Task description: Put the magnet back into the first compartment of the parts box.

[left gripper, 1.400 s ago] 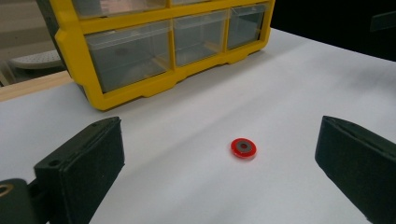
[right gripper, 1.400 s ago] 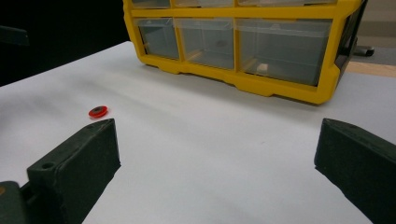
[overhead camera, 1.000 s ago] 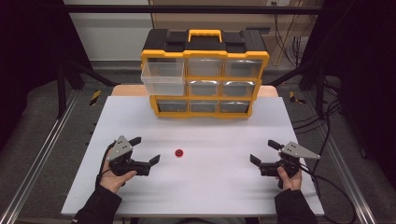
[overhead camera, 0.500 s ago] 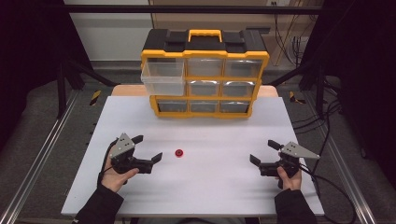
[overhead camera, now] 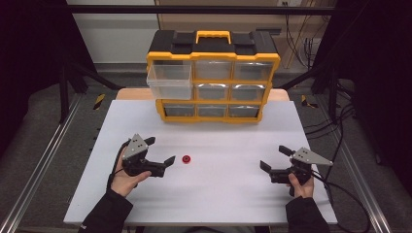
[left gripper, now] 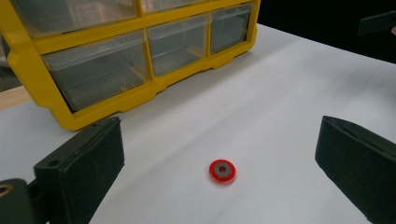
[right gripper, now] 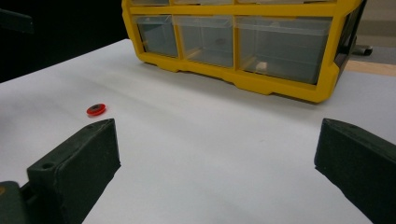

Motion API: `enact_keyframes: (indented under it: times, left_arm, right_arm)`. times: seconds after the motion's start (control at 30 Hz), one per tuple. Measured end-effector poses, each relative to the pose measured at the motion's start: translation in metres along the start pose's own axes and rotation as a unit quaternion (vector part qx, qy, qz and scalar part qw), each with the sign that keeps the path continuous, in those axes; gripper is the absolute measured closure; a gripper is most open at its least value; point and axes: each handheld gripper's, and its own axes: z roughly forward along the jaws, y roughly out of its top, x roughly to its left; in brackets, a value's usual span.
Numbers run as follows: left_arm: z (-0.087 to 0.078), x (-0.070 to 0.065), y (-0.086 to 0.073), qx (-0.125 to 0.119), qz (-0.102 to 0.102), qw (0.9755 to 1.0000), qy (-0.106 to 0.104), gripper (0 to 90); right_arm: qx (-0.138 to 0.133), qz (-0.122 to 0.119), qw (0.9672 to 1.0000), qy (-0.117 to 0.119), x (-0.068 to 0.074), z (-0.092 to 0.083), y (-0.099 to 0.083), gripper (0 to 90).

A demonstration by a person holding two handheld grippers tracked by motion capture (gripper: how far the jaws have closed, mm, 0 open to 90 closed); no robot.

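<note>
Aiming the left gripper (overhead camera: 162, 149) at a small red ring-shaped washer with a grey centre (overhead camera: 186, 159), lying flat on the white tabletop (overhead camera: 218, 199). Jaws spread wide, gripping nothing. Seen along that gripper, sits just ahead of the tips and between the lines of the two jaws, touching neither. Judged from this: lined up so that a short push forward and a squeeze would catch the washer at its rim.

Resting the right gripper (overhead camera: 273, 157) low over the table, jaws equally wide, nothing held. Lies well apart from the washer, which shows far off to the left beyond its left jaw. Probably kept back to leave room for the other hand, ready to help later.

Standing beyond both grippers, at the far edge of the table: a yellow and black plastic organiser cabinet with clear drawers (overhead camera: 214, 104). Faces the grippers, so drawers pull towards them. Pulled out on the left gripper's side, above the bottom row: a clear plastic drawer (overhead camera: 170, 81), looking empty. Likely left open as the place for the washer, nearer the left gripper than the right.

Counting: one washer, one cabinet, nine drawers in three rows of three, one of them open, two grippers, two hands.
</note>
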Motion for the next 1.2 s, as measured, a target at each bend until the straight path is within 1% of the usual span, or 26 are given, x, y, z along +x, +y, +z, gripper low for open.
enact_keyframes:
  times: [0.07,0.27,0.47,0.63,0.8,1.0,1.2]
  left_arm:
    - [0.003,-0.001,0.002,0.003,0.004,1.0,-0.001,0.8]
    - [0.009,-0.005,0.006,0.006,0.007,1.0,-0.003,0.8]
    - [0.017,-0.007,0.01,0.01,0.006,0.9999,-0.005,0.8]
    - [0.023,-0.008,0.011,0.016,0.007,0.9998,-0.004,0.8]
    - [0.028,-0.008,0.012,0.02,0.007,0.9998,-0.004,0.8]
    - [0.039,-0.008,0.012,0.032,0.006,0.9995,-0.002,0.8]
    - [0.045,-0.007,0.01,0.044,0.004,0.999,0.0,0.8]
  right_arm:
    - [-0.001,0.0,1.0,0.0,0.0,0.0,0.0,0.4]
    - [-0.002,0.0,1.0,0.0,0.0,0.0,0.0,0.4]
    - [-0.004,-0.003,1.0,-0.001,-0.001,-0.001,0.0,0.4]
    - [-0.002,0.001,1.0,0.001,0.0,0.0,0.0,0.4]
    - [-0.003,-0.001,1.0,0.0,0.0,0.0,0.0,0.4]
    - [-0.002,0.001,1.0,0.001,0.0,0.0,0.0,0.4]
    - [-0.002,0.001,1.0,0.001,0.0,-0.001,0.0,0.4]
